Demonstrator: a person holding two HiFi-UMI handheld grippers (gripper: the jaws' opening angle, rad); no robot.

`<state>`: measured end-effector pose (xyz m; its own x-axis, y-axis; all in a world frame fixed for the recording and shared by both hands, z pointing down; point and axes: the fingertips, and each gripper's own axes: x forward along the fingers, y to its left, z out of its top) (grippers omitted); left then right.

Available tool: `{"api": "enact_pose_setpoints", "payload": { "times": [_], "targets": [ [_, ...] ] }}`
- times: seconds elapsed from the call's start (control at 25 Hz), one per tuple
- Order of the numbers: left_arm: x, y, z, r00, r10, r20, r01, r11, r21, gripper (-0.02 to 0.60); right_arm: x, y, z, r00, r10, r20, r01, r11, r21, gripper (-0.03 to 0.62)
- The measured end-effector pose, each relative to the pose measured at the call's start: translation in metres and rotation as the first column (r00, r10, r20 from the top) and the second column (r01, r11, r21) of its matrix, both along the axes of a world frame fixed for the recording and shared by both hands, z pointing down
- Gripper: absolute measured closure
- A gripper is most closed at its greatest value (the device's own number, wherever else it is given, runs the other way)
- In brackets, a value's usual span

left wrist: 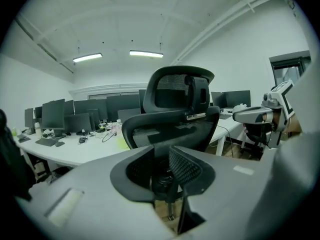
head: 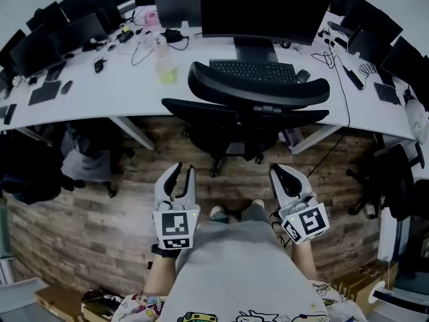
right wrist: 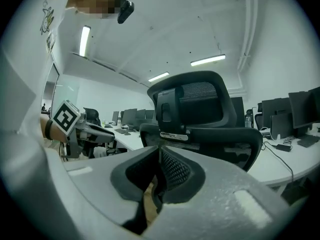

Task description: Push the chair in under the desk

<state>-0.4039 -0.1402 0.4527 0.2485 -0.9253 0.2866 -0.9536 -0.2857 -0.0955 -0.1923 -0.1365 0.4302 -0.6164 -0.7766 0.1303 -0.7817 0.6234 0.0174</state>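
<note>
The office chair (head: 258,99) is standing ahead of both grippers, well apart from them, its backrest sitting at the edge of the white desk (head: 127,89). The left gripper (head: 181,174) is showing a narrow gap with nothing in it. The right gripper (head: 281,173) is keeping its 2 jaws together, empty. The chair looks nearly tucked in; any final push has no contact yet.

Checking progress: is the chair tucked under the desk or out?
Out: the chair stands before the desk, its wheeled base showing on open floor.
</note>
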Motion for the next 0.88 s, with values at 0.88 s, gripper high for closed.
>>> {"api": "enact_pose_setpoints", "payload": {
  "times": [0.88],
  "targets": [
    [0.012, 0.01, 0.025, 0.999, 0.05, 0.006, -0.049, 0.997, -0.063, 0.571, 0.005, 0.005, 0.03, 0.999, 0.036, -0.006, -0.036, 0.995, -0.092, 0.594]
  ]
}}
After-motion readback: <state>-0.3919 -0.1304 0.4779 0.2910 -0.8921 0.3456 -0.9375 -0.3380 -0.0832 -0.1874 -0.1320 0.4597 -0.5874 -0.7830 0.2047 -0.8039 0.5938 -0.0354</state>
